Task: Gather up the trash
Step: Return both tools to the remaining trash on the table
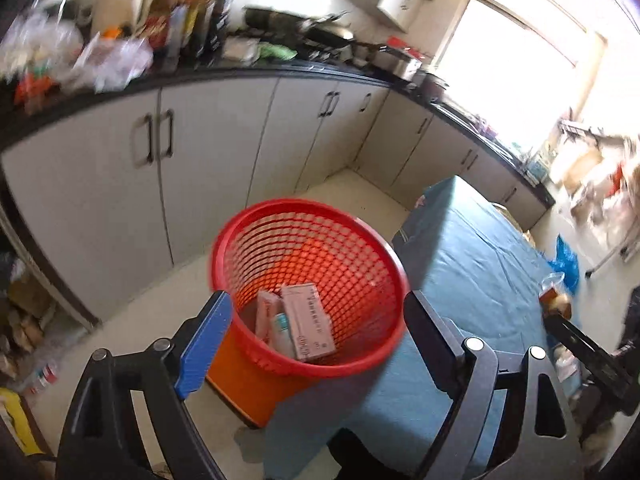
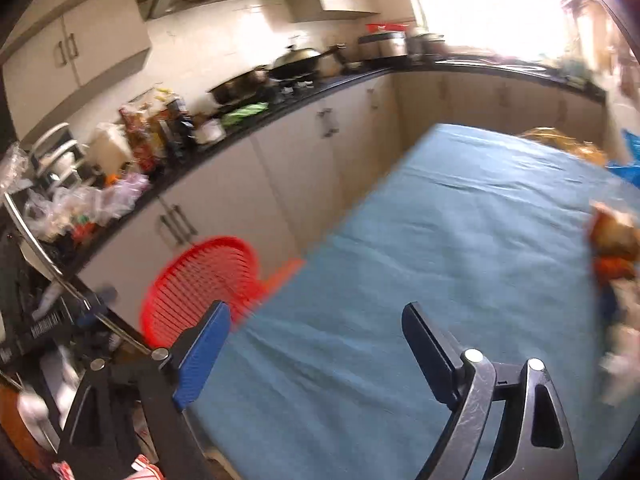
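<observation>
Two claws, both spread wide and carrying nothing, are what I have to work with right now. My left claw (image 1: 316,344) hangs over the red basket (image 1: 308,280), which stands on the floor just beside the corner of the blue-covered surface (image 1: 472,264). Inside the basket I can see a pinkish box (image 1: 308,322) lying tilted against the mesh wall, with what looks like a second flat carton (image 1: 266,314) beside it. So some trash is already in.

My right claw (image 2: 316,356) is held above the near end of the same blue surface (image 2: 440,240), with the basket (image 2: 200,280) off to its left past the edge. The stretch directly between its fingers is bare cloth. What is left to collect seems to sit along the right edge: a blurred orange-brown bundle (image 2: 614,236) and something pale below it, too smeared to name. In the left view, a clear bag with something brown inside (image 1: 554,296) rests near that same edge, beside a blue plastic bag (image 1: 566,262).

My judgement is that the right claw should take the next piece. I would swing it right, slow down until the picture sharpens, and come at the bundle from above with the fingers straddling its bulk, not its loose film. A thin bag will slip or tear if I pinch only a fold, so I would close on a gathered part. The left claw can stay clear of the basket mouth so the drop is unobstructed.
</observation>
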`<state>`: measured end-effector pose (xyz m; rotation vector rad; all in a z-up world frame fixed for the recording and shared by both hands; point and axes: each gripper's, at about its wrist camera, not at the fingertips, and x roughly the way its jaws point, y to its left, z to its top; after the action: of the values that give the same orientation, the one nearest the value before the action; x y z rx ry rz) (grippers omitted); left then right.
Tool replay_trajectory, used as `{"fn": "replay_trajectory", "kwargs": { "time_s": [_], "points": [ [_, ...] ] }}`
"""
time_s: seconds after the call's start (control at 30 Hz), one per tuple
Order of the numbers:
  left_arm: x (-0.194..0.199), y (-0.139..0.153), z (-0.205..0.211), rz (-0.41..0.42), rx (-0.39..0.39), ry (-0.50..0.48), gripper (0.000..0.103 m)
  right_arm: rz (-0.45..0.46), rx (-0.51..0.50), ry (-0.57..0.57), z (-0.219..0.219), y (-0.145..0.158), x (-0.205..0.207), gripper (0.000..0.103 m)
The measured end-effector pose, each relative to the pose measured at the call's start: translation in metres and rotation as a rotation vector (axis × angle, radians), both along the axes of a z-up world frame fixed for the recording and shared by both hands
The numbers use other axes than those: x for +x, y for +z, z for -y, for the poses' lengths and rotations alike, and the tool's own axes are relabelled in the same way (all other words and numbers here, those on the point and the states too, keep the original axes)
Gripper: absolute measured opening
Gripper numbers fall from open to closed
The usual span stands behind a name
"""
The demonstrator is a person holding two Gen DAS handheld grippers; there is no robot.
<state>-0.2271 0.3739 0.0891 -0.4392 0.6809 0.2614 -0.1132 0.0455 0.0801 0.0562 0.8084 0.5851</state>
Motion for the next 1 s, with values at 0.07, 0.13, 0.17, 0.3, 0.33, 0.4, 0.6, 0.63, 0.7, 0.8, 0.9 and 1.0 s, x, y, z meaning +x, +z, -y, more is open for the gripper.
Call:
{"fn": "replay_trajectory", "kwargs": {
  "time_s": [0.07,0.13,0.17,0.3,0.33,0.4,0.6,0.63,0.7,0.8,0.9,1.0],
  "points": [
    [0.01,0.003,0.03,0.003,0.05,-0.059,0.086,-0.055,-0.051,-0.088,0.047,-0.01,-0.006,0.091],
    [0.018,0.002,0.058,-0.003,0.083,-0.119,0.086,-0.104,-0.107,-0.207,0.099,-0.022,-0.012,0.091],
    [0.025,0.0,0.076,-0.01,0.098,-0.162,0.086,-0.139,-0.128,-0.274,0.128,-0.03,-0.016,0.091],
    [0.051,-0.016,0.147,-0.049,0.111,-0.329,0.086,-0.205,-0.178,-0.464,0.209,-0.05,-0.026,0.09],
    [0.056,-0.021,0.163,-0.059,0.113,-0.365,0.086,-0.202,-0.197,-0.495,0.222,-0.052,-0.029,0.09],
    [0.07,-0.031,0.196,-0.089,0.125,-0.434,0.086,-0.2,-0.225,-0.548,0.247,-0.056,-0.032,0.09],
    [0.096,-0.058,0.265,-0.176,0.189,-0.519,0.086,-0.212,-0.178,-0.577,0.281,-0.071,-0.035,0.09],
    [0.096,-0.063,0.272,-0.191,0.182,-0.526,0.086,-0.214,-0.167,-0.577,0.279,-0.073,-0.036,0.09],
    [0.102,-0.072,0.278,-0.228,0.17,-0.528,0.086,-0.198,-0.151,-0.574,0.28,-0.073,-0.042,0.091],
    [0.108,-0.08,0.285,-0.254,0.201,-0.5,0.086,-0.196,-0.108,-0.566,0.284,-0.075,-0.046,0.093],
    [0.108,-0.081,0.289,-0.267,0.227,-0.486,0.087,-0.198,-0.075,-0.545,0.288,-0.076,-0.048,0.096],
    [0.11,-0.083,0.291,-0.273,0.217,-0.507,0.1,-0.203,-0.055,-0.497,0.288,-0.077,-0.048,0.102]
  ]
}}
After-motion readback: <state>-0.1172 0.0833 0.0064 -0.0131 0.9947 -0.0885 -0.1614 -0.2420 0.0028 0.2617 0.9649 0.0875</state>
